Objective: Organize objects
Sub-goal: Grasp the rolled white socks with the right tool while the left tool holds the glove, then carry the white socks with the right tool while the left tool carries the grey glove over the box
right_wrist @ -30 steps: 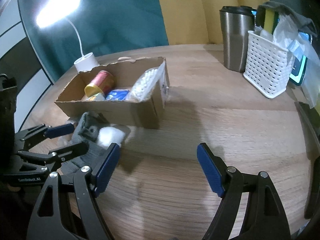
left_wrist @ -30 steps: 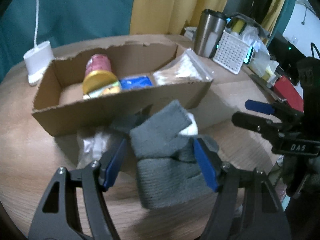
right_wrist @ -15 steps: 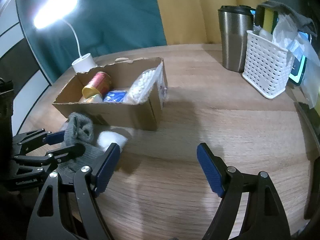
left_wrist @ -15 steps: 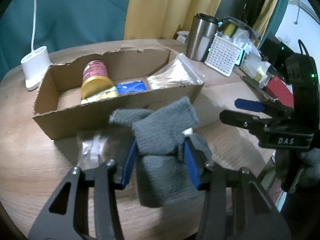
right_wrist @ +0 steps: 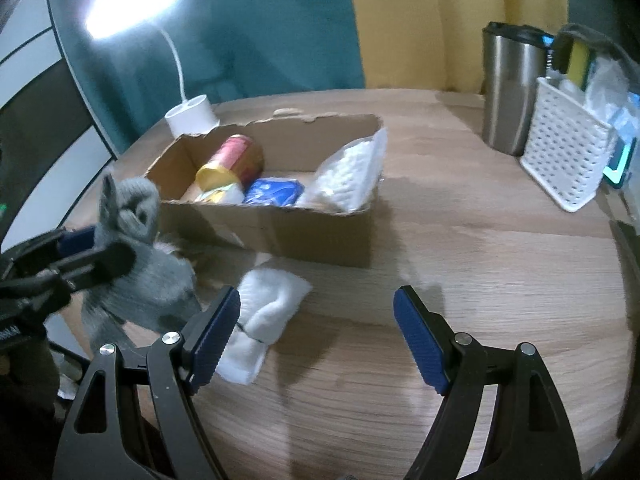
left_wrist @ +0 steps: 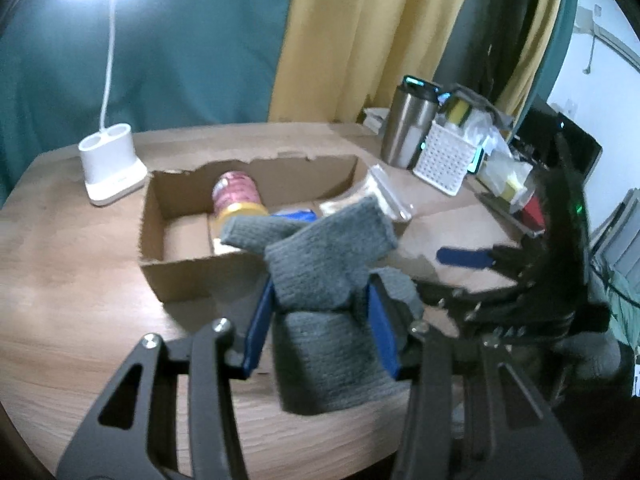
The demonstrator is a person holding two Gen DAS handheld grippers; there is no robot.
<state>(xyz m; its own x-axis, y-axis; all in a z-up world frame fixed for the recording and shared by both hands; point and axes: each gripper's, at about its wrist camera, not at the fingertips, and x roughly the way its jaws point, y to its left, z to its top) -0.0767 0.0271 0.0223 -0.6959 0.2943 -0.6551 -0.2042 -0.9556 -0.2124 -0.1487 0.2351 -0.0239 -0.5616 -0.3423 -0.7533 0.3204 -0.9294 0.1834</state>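
Left tongs (left_wrist: 320, 320) pinching a grey sock (left_wrist: 324, 276), blue pads pressed into its bunched middle, cuff standing up above them, the rest hanging below, clear of the wooden table (left_wrist: 68, 288)

Right tongs (right_wrist: 316, 336) spread wide, nothing between the pads, hovering over bare wood; left pad just beside a white sock (right_wrist: 260, 320) lying flat on the table

Seen from the right wrist: grey sock lifted at the left, near the near-left corner of the cardboard box (right_wrist: 304, 232), white sock on the table between the two tongs. Hidden from the left wrist, where the grey sock blocks that patch of table and part of the box front

Inside the box, left to right: a can with a yellow lid (right_wrist: 230, 164), a blue packet (right_wrist: 276, 192), a clear bag of cotton swabs (right_wrist: 344, 176) leaning on the right wall

Farther left, a white lamp base (left_wrist: 110, 168) behind the box, lamp lit above

Far right, a steel tumbler (right_wrist: 510, 92) and a white basket (right_wrist: 568, 148) side by side
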